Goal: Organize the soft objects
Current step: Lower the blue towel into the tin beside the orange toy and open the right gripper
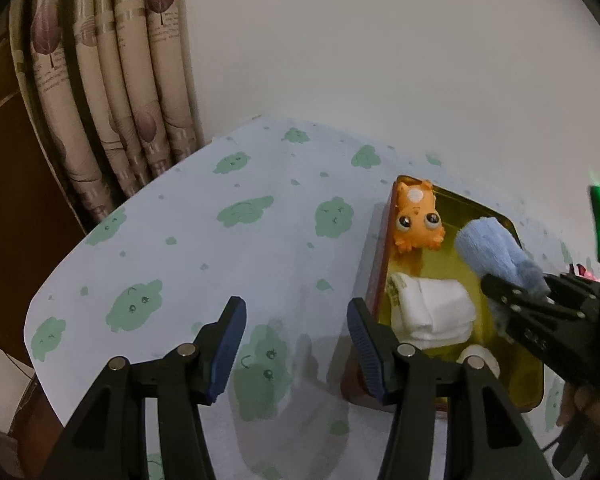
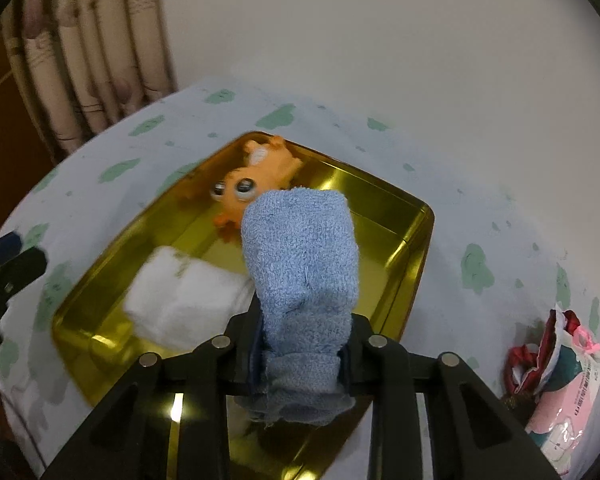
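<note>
A gold metal tray (image 2: 416,248) sits on the table; it also shows in the left wrist view (image 1: 500,216). Inside lie an orange plush toy (image 2: 260,176) (image 1: 418,220) at the far end and a folded white cloth (image 2: 180,300) (image 1: 432,312). My right gripper (image 2: 302,344) is shut on a rolled blue towel (image 2: 300,256) and holds it above the tray; the towel (image 1: 488,252) and gripper (image 1: 516,296) show at the right of the left wrist view. My left gripper (image 1: 296,344) is open and empty, over the tablecloth just left of the tray.
The table has a white cloth with green blobs (image 1: 240,212). A red and pink packet (image 2: 556,364) lies to the right of the tray. Curtains (image 1: 100,80) hang at the back left, a white wall behind. A small white object (image 1: 480,356) lies at the tray's near end.
</note>
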Available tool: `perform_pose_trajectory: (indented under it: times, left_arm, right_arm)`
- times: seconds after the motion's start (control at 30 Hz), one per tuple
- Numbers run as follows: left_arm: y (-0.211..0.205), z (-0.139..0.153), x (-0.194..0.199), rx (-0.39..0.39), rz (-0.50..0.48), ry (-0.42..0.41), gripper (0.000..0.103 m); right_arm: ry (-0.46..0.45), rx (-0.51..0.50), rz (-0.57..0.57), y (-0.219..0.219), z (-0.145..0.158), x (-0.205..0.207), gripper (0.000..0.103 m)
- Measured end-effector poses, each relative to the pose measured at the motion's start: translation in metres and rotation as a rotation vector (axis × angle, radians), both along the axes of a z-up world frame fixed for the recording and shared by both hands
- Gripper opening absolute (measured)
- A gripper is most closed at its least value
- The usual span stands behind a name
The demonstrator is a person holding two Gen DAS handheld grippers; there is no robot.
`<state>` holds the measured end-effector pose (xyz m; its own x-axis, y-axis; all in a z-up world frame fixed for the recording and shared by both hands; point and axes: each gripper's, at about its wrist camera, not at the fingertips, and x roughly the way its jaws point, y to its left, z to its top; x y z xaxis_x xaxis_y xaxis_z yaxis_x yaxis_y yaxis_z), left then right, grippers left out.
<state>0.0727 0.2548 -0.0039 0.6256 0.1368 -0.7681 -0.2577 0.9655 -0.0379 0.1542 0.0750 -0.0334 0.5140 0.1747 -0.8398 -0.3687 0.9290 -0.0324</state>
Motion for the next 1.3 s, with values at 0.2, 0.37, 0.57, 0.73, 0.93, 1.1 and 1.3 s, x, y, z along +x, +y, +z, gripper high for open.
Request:
perform_pose_trajectory:
  times: [0.2,0.37,0.57,0.73,0.93,1.1,1.3]
  left_arm:
    - [-0.006,0.003,-0.004,0.037,-0.018,-0.017,0.054]
    - [-0.002,0.004,-0.004,0.042,0.01,-0.021,0.054]
    - [0.004,0.009,-0.009,0.11,0.064,-0.051,0.054]
    - [0.01,0.012,-0.011,0.107,0.091,-0.074,0.054]
    - [0.01,0.01,-0.01,0.085,0.079,-0.068,0.054]
    - [0.009,0.009,-0.009,0.086,0.074,-0.062,0.054]
    - [0.008,0.008,-0.009,0.088,0.074,-0.056,0.054]
  right_arm:
    - [0.035,-0.004,0.0,0.009,-0.014,0.013,0.028]
    - [0.034,0.004,0.002,0.012,-0.013,0.011,0.031]
    - [0.029,-0.015,0.014,0.015,-0.01,0.013,0.031]
    - [0.02,-0.024,0.018,0.015,-0.008,0.019,0.032]
    - [0.022,0.006,0.007,0.018,-0.007,0.023,0.044]
    - [0.012,0.014,-0.001,0.019,-0.005,0.021,0.075]
    - [-0.033,0.026,0.012,0.016,0.013,0.009,0.075]
